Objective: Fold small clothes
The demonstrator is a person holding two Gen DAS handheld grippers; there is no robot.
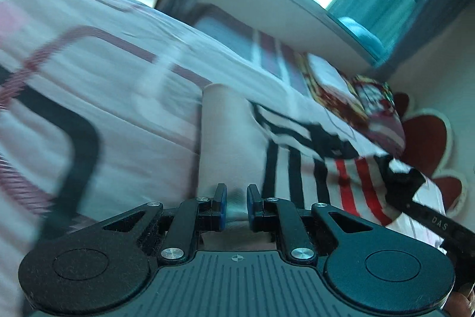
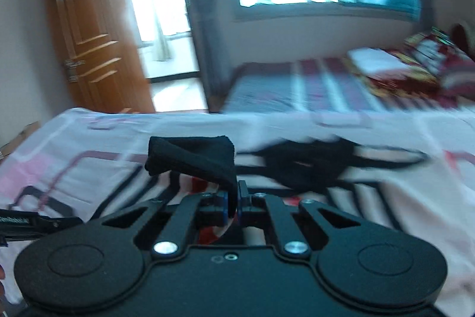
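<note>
White letters "DAS" readable on black bar of right gripper (image 1: 436,217), seen at right edge of left wrist view. Pale print on black bar (image 2: 17,220) at left edge of right wrist view too blurred to read. No other legible text.

Your right gripper (image 2: 234,205) pinches a small cloth (image 2: 193,161) above the bed (image 2: 415,198). Another garment (image 2: 311,165) lies on the bed just behind it. The pillows (image 2: 427,64) sit far back on your right, and the door (image 2: 98,40) stands behind on your left.
</note>
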